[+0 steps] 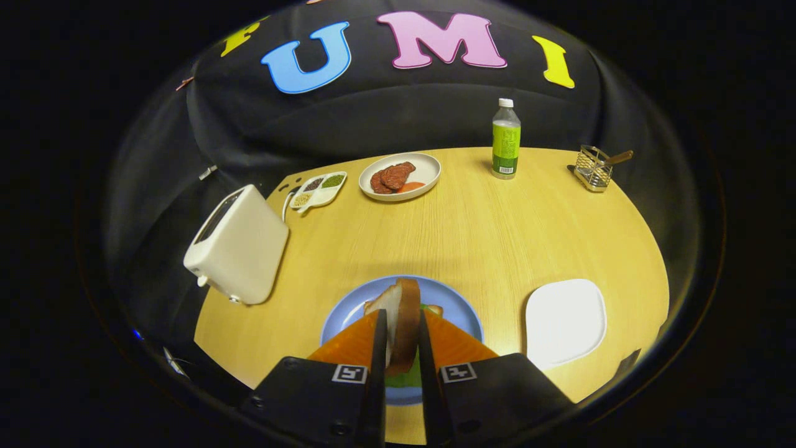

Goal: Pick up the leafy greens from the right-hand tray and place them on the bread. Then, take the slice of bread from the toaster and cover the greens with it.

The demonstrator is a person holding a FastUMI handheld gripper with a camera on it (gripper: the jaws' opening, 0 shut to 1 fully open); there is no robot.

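Nearest of all, the gripper [401,339] is seen with its two fingers drawn narrow and pressed on either face of a slice of bread [403,323], which is held upright on its edge between them; a square black-and-white marker [349,373] is fixed on each finger mount, and no readable writing is carried by either. Beneath the held slice the leafy greens [404,378] are glimpsed between the fingers, lying on the blue plate [460,308], with a corner of another bread piece [434,308] showing just beside them. To the right of the plate a white square tray [566,320] is set on the wooden table [485,236]; to the left a white toaster [239,246] is stood. Well beyond the fingers a white bowl of reddish meat slices [401,176], a small divided dish of seeds [318,188], a bottle with a green label [506,140] and a wire holder [594,167] are arranged; the label's print is too small to be read.
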